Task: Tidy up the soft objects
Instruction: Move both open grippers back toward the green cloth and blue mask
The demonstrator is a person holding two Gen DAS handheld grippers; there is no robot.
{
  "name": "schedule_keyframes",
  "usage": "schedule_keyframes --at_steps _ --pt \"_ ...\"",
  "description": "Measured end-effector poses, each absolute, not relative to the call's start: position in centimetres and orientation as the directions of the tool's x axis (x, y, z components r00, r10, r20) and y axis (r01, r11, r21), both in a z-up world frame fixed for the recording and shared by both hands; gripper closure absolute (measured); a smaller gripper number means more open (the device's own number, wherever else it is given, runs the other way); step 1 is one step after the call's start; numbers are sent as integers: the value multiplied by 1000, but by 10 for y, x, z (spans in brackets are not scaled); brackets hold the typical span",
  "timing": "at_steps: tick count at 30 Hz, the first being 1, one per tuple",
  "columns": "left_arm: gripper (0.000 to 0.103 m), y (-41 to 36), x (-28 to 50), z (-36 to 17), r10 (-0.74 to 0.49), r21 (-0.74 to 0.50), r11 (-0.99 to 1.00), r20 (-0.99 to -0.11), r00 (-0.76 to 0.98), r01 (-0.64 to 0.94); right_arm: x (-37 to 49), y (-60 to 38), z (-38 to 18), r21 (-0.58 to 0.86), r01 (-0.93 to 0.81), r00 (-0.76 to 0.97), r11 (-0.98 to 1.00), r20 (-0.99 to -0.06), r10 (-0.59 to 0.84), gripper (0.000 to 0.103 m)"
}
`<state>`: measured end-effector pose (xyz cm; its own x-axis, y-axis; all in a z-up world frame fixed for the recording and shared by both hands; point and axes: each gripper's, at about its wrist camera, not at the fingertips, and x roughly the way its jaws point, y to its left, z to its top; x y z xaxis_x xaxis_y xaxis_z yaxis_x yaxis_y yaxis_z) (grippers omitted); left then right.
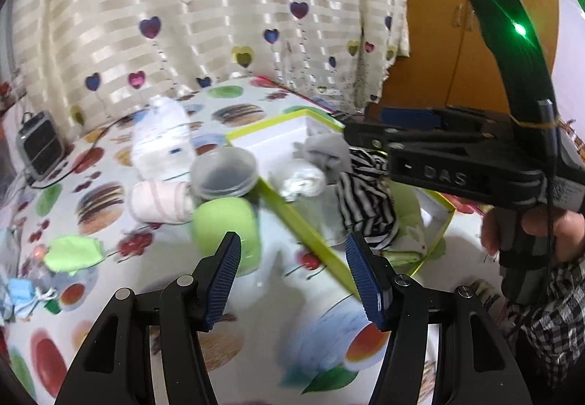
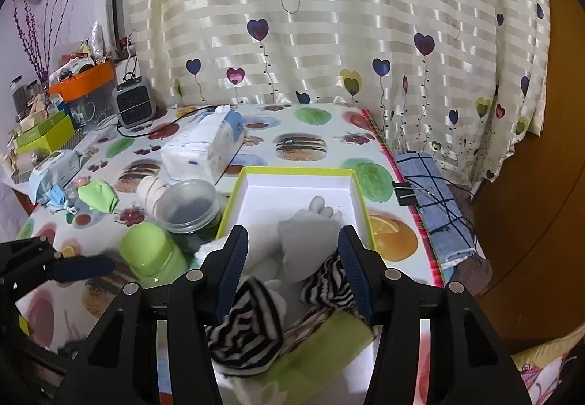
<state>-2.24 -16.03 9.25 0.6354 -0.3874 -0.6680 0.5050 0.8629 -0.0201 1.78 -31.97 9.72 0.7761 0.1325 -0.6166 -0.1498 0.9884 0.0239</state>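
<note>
Only the right view shows the tissue pack (image 2: 203, 149); both claws (image 1: 292, 271) (image 2: 292, 271) gape wide, empty.

The left gripper (image 1: 292, 269) hangs low with its blue ribbed fingers (image 1: 226, 269) spread wide and nothing between them. The right gripper (image 2: 290, 267) is likewise spread, its blue pads (image 2: 234, 266) parted with no contact visible on either inner face. From the left wrist view the right gripper's black body (image 1: 457, 163) reaches in from the right side, level and pointing left, gripped from below by the person's right hand (image 1: 530, 233) with a checked sleeve at the wrist.
</note>
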Motion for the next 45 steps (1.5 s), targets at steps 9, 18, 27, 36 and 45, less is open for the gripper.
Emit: schedule_keyframes --at_steps 9,18,27,36,45 --pt "44 -118 -27 100 -322 -11 910 -649 689 415 -4 -293 107 77 -177 786 981 -589 188 50" --pt "44 -68 -24 100 -222 6 955 -646 730 296 -4 -257 110 122 -236 779 964 -569 263 50" --pt "44 -23 -17 97 -159 10 976 -644 748 217 7 -207 104 122 -348 729 929 -588 350 50" --pt "44 6 -10 93 -134 -4 985 -652 747 173 18 -167 100 111 -403 695 909 -608 382 50" --pt "43 26 -6 92 -107 -6 991 -654 749 137 26 -144 100 104 -432 679 896 -616 399 50"
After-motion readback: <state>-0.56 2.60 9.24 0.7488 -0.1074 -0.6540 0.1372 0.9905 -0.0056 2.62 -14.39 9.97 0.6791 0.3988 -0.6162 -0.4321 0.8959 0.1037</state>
